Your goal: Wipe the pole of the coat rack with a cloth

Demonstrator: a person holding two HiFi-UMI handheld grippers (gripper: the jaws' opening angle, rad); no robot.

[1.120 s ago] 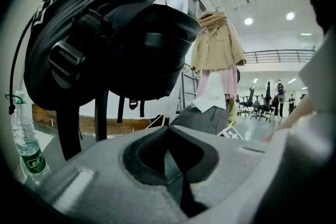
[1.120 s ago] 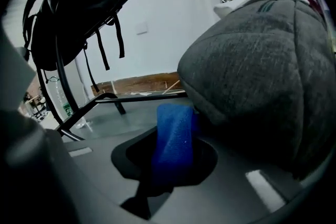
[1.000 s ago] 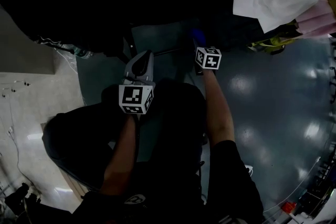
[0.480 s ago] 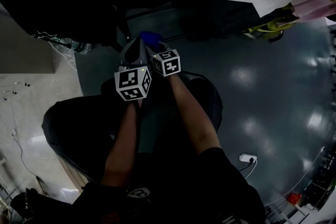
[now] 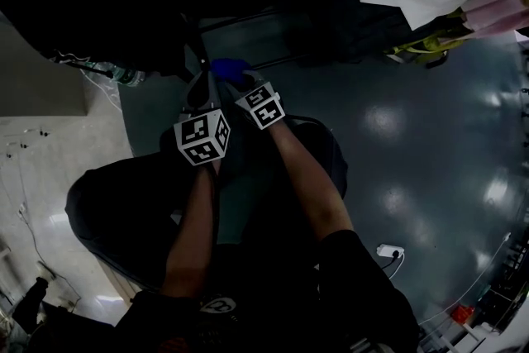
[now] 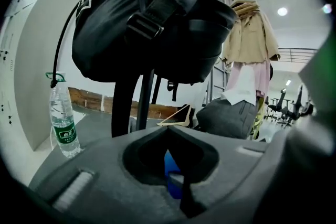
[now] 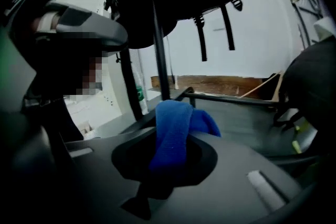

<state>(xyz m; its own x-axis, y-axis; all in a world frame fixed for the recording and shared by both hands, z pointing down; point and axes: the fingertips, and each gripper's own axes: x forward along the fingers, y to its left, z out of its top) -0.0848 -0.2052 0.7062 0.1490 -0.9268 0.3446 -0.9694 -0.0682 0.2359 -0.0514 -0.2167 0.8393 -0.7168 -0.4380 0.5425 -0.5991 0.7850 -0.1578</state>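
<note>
R gripper (image 7: 165,157) jaws clamped on blue cloth (image 7: 176,123), low down just in front of rack pole (image 7: 160,44); L gripper (image 6: 170,157) right beside it, jaws nearly together w/ a bit of cloth between.

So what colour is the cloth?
Blue; the cloth shows best in the right gripper view.

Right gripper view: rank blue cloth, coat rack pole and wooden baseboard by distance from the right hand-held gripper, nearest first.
1. blue cloth: pinched in the jaws of the right hand-held gripper, centre of view.
2. coat rack pole: upright beyond the cloth, slightly left of centre.
3. wooden baseboard: along the foot of the far wall, centre to right.
</note>
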